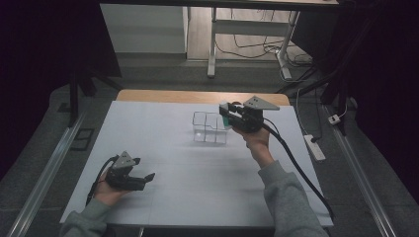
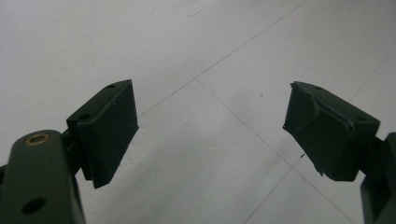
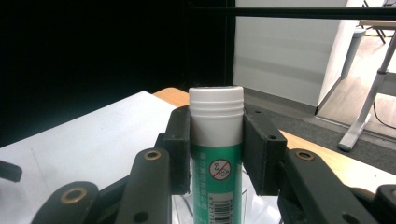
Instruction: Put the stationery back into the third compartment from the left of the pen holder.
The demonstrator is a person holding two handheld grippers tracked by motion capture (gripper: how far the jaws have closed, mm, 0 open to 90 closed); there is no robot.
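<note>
The green glue stick (image 3: 216,154), white cap forward, is clamped in the right hand-held gripper (image 1: 228,112) above the clear organizer's (image 1: 209,128) right end; lower it steadily into a compartment. The left hand-held gripper (image 2: 210,130) gapes empty.

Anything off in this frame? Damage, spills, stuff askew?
One thing: in the left gripper view, a pad of the open left hand-held gripper looks chipped and ragged along its edge. Otherwise fine: the right hand-held gripper holds the green tube squarely over the clear organizer. No spills.
</note>
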